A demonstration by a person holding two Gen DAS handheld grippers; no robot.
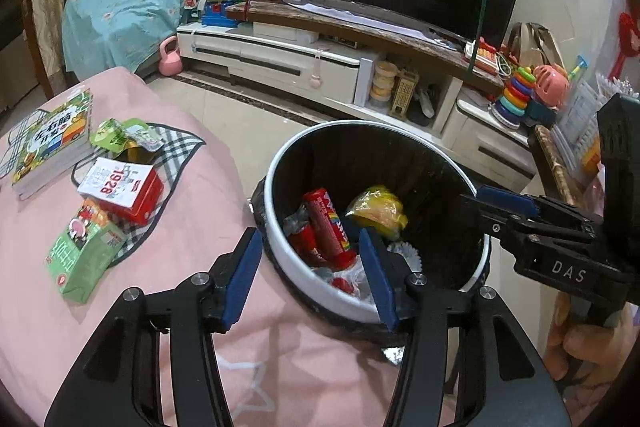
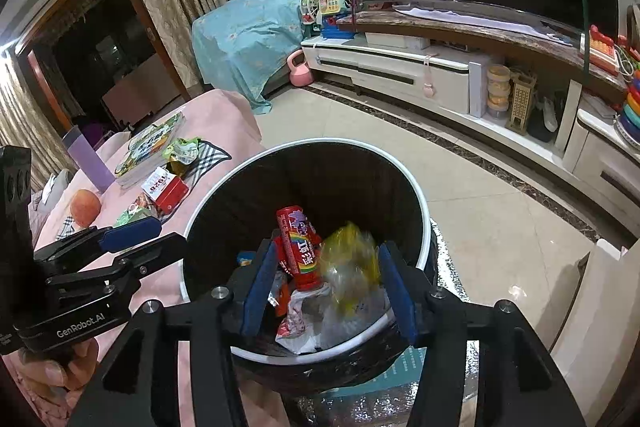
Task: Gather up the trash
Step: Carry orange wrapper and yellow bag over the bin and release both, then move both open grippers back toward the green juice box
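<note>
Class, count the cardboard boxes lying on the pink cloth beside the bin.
2: a red-and-white box on the checked cloth, and a green box nearer the camera. Others may be hidden.

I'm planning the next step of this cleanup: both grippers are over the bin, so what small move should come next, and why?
Probably swing the left gripper back toward the green carton on the pink cover. Both grippers look open and empty above the bin; the red tube and yellow wrapper are already inside, while packaging remains on the cover.
</note>
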